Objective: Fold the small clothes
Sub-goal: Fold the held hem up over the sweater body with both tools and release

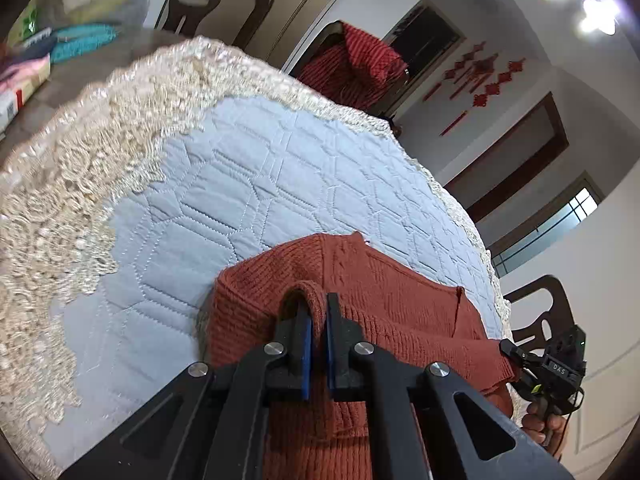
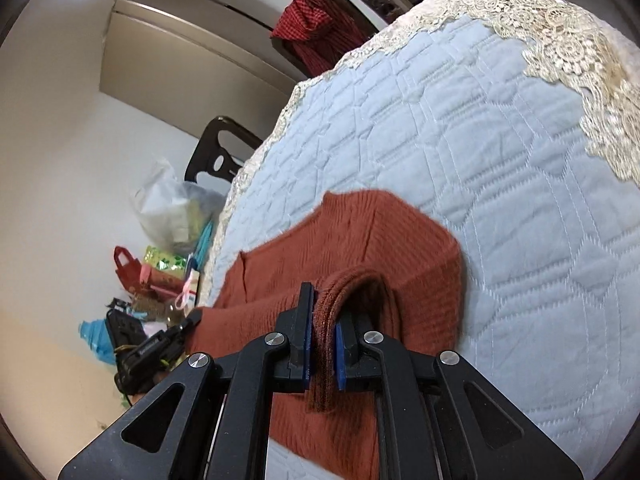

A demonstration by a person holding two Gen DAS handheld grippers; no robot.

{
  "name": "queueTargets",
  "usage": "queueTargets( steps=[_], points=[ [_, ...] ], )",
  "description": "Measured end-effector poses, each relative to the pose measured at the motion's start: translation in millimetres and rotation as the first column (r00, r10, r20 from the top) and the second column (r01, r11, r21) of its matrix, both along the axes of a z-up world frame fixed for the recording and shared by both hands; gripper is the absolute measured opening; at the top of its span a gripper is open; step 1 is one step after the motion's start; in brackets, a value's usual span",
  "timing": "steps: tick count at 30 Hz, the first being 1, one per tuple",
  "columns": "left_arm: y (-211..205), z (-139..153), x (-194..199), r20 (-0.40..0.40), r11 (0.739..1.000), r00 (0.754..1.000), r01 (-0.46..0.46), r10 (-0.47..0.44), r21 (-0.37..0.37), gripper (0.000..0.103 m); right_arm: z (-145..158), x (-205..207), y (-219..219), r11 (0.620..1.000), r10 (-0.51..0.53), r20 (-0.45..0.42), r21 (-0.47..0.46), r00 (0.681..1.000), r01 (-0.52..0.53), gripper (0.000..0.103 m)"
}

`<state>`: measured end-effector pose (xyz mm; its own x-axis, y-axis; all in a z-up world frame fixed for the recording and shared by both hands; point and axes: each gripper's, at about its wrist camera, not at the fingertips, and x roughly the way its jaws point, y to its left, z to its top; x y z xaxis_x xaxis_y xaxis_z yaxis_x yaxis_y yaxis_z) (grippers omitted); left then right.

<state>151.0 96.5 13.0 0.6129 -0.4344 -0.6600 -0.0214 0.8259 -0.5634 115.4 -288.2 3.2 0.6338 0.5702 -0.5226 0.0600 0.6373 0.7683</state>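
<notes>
A rust-red knitted sweater lies on a light blue quilted cover with a cream lace border. My left gripper is shut on a fold of the sweater's edge, which bulges up between the blue pads. In the right wrist view the same sweater lies partly folded, and my right gripper is shut on a thick fold of its edge. The right gripper also shows in the left wrist view at the sweater's far right edge; the left one shows in the right wrist view.
A red checked cloth hangs on a dark chair behind the table. Another dark chair stands at the right. Bags and clutter lie on the floor beside the table. Boxes and teal items sit at the far left.
</notes>
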Motion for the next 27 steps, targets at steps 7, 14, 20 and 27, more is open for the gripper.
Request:
queueTargets(
  steps=[7,14,20,27],
  points=[
    [8,5,4,0.038,0.998,0.998,-0.051,0.053,-0.048,0.023,0,11,-6,0.998,-0.004,0.022,0.07,1.0,0.002,0.023],
    [23,22,-5,0.109,0.99,0.984,-0.142,0.141,0.0,0.036,6,15,-11,0.992,-0.046,0.07,0.118,0.996,0.037,0.045],
    [13,27,-25,0.131,0.993,0.987,-0.102,0.093,0.063,0.036,11,3,-14,0.995,-0.083,0.099,0.068,0.992,0.076,0.045],
    [-24,23,-31,0.119,0.992,0.993,0.013,-0.028,0.129,0.036,22,-9,7,0.999,-0.02,0.141,-0.039,0.99,0.025,0.045]
  ],
)
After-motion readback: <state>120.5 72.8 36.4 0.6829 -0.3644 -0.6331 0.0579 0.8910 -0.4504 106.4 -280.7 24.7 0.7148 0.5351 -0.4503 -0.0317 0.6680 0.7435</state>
